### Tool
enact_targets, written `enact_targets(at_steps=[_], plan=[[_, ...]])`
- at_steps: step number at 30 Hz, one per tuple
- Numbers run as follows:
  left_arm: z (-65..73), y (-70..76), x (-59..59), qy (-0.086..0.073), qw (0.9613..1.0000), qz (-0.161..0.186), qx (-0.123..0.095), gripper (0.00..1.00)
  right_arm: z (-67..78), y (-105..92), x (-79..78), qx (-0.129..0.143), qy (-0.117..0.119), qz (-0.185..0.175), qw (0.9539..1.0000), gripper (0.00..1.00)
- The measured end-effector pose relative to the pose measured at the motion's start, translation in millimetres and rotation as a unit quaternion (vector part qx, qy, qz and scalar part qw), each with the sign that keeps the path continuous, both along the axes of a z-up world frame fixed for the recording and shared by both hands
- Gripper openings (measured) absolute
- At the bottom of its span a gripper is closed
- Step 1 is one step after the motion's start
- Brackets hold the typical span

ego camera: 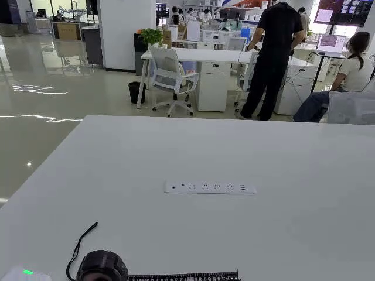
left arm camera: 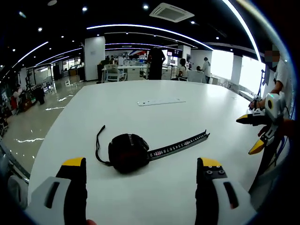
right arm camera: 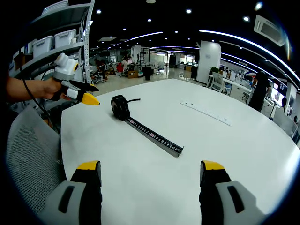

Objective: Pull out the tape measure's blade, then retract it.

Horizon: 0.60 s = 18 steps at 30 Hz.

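- Clearly, the tape measure (ego camera: 102, 266) sat on the white tabletop (ego camera: 281, 234) near its front edge; it was also seen in the left gripper view (left arm camera: 129, 151) and the right gripper view (right arm camera: 121, 107).
- Blade (ego camera: 181, 276) was out of the case and lay flat on the tabletop (left arm camera: 180, 144) (right arm camera: 154, 137), its free end touched by nothing.
- Black strap (ego camera: 79, 246) trailed from the case on the side opposite the blade.
- Left hand-held gripper (left arm camera: 142, 164): jaws wide, holding nothing, pointed at the case from just beside it. In the right gripper view (right arm camera: 90, 93) a hand held it above the tabletop's edge, near the case but apart from it.
- Right hand-held gripper (right arm camera: 151, 165): jaws wide, holding nothing, facing the blade's free end, apart from it; also seen from the left gripper view (left arm camera: 250, 135).
- Power strip (ego camera: 210, 187) lay farther back on the tabletop, well apart from the tape measure.
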State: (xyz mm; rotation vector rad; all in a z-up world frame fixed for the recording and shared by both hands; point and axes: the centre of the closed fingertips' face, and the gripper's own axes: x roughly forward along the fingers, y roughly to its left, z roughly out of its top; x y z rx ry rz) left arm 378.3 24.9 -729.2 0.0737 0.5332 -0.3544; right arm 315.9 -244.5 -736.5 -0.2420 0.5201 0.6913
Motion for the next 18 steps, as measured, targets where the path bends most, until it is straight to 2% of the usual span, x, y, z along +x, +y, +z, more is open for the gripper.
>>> enact_targets(at_steps=[3,10,16,18], plan=[[-3.7,1.1,4.1,0.005,0.9998,0.017,-0.010,0.95,-1.7,1.4,3.1,-0.005,-0.002,0.020,0.9998,0.86],[-7.9,1.8,12.4,0.003,0.9991,0.043,-0.001,0.94,-7.1,2.4,10.7,-0.017,0.001,0.064,0.9978,0.77],[-11.5,6.1,19.9,0.003,0.9975,0.071,-0.007,0.91,-13.7,2.0,19.5,-0.030,0.001,0.102,0.9944,0.70],[-13.6,8.6,21.9,0.004,0.9962,0.085,-0.016,0.90,-15.7,2.8,21.7,-0.034,0.002,0.115,0.9928,0.68]])
